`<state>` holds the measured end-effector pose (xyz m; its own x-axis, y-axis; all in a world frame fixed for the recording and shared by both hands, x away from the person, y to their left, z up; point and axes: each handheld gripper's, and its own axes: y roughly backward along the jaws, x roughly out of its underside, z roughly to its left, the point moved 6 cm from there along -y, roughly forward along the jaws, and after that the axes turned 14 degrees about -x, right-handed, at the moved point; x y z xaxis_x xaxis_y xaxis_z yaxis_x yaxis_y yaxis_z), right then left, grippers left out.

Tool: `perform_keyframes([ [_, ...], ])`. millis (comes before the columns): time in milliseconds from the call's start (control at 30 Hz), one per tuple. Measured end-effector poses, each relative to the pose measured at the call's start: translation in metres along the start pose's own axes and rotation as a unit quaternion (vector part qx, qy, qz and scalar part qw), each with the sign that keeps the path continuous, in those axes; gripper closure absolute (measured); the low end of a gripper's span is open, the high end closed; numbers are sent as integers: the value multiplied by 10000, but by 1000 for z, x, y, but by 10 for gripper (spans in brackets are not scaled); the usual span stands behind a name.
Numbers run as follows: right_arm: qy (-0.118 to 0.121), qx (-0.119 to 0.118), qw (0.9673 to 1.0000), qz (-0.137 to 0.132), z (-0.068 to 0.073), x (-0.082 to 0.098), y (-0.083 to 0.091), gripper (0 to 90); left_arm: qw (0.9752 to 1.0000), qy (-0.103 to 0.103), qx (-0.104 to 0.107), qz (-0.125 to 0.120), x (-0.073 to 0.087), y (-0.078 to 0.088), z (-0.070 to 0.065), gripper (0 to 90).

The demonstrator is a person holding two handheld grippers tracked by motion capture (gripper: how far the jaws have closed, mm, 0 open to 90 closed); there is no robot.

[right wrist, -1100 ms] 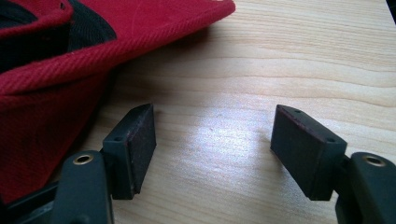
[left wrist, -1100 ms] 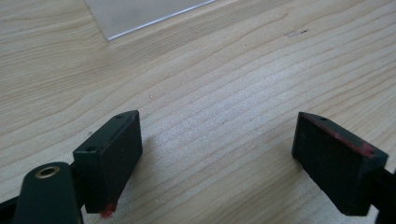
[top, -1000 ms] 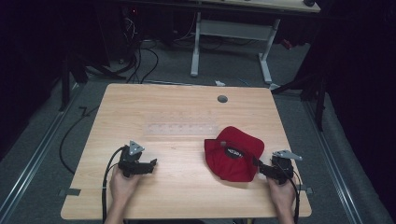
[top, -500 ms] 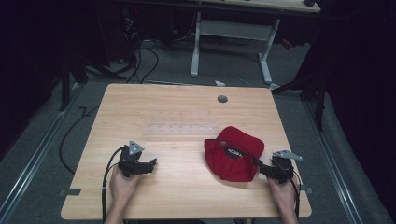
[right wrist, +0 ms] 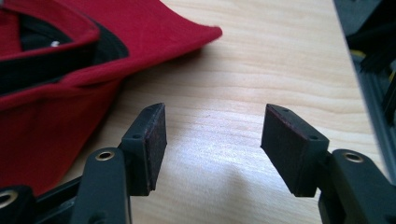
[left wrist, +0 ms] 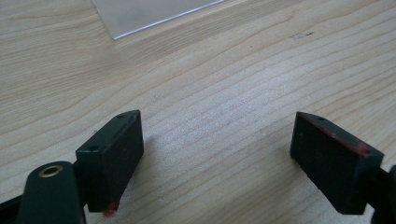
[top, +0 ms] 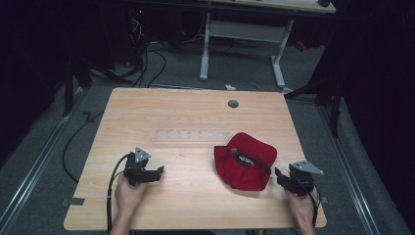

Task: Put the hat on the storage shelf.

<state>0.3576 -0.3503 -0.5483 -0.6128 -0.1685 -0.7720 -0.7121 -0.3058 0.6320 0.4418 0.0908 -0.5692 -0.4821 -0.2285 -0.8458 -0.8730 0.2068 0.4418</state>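
Note:
A red cap with a black logo lies on the right half of the wooden table. My right gripper rests on the table just right of it, pointing left at its edge. In the right gripper view the cap sits left of and beyond the right gripper. That gripper's jaws have just been closing a little, stand apart, and have only bare wood between them. My left gripper lies at the front left, well away from the cap. In its own view the left gripper is open over bare wood.
A clear plastic sheet lies flat mid-table, and its corner reaches into the left gripper view. A grey round cap is set in the tabletop at the back. Behind the table stands a white-legged desk, with cables on the floor.

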Motion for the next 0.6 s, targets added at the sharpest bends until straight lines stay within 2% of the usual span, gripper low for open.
perform_keyframes([
  [200,90,-16,9997,-242,5,2,20,410,10000,5,-5,-3,0,0,0,175],
  [267,272,36,9990,-356,11,6,31,404,10000,-6,-11,-1,0,0,0,175],
  [300,272,36,9990,-356,11,6,31,404,10000,-6,-11,-1,0,0,0,175],
  [333,499,95,9978,-419,15,9,37,401,10000,-4,-11,-3,0,0,0,175],
  [400,594,82,9973,-431,18,10,39,401,10000,-4,-12,-4,0,0,0,175],
  [433,645,-56,9970,-419,23,12,43,407,10000,-3,-12,-4,0,0,0,175],
  [467,645,-56,9970,-419,23,12,43,407,10000,-2,-13,-4,0,0,0,175],
  [500,449,-358,9976,-378,29,14,47,399,10000,-1,-13,-6,0,0,0,175],
  [533,449,-358,9976,-378,29,14,47,399,10000,-1,-14,-5,0,0,0,175],
  [600,348,-572,9966,-473,35,15,52,393,10000,-3,-13,-4,0,0,0,175],
])
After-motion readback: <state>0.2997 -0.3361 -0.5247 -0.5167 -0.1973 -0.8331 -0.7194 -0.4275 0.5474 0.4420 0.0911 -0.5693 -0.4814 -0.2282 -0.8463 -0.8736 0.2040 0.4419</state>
